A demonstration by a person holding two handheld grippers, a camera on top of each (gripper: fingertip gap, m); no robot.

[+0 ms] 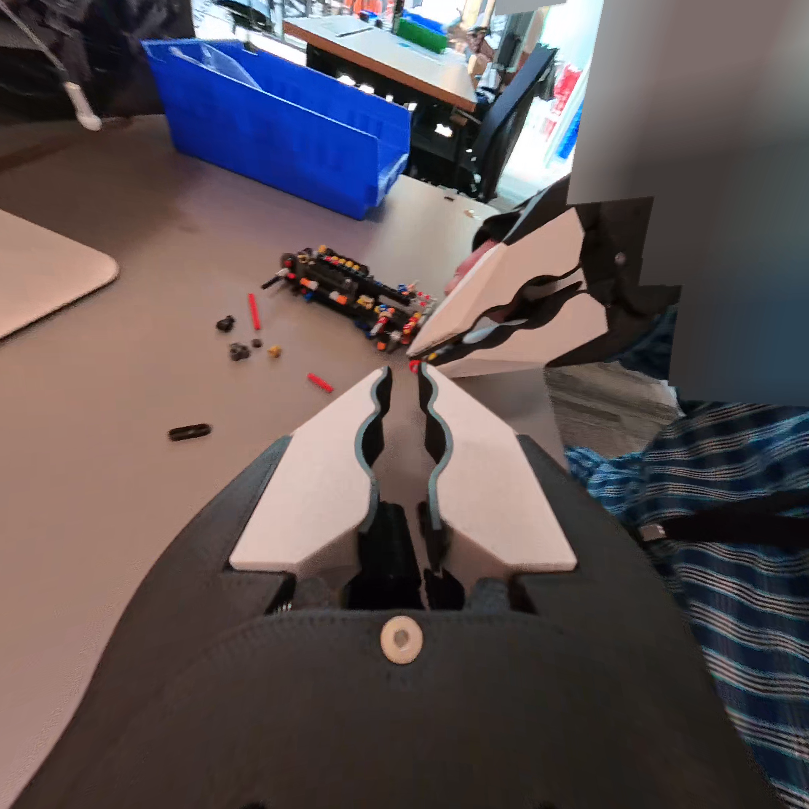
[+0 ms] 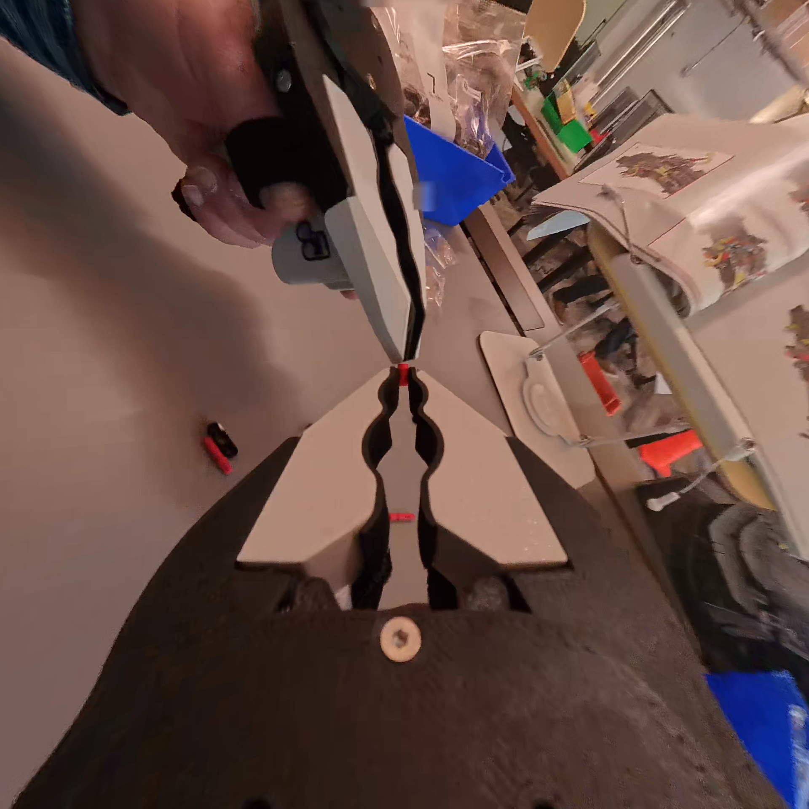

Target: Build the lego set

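Two grippers meet tip to tip above the table. Right gripper (image 2: pixel 403 372): fingers nearly closed, pinching one small red pin (image 2: pixel 403 375) at the tips. Left gripper (image 1: pixel 403 371): fingers a narrow gap apart, tips at that same pin; whether it grips it, I cannot tell.

Count on the grey table (image 1: pixel 131 245): one partly built black lego assembly (image 1: pixel 350 291) beyond the tips; two loose red axles (image 1: pixel 254 311); one black connector (image 1: pixel 189 432); roughly four small dark or tan bits (image 1: pixel 238 350). One blue bin (image 1: pixel 280 127) stands behind. Cluttered workshop desks beyond.
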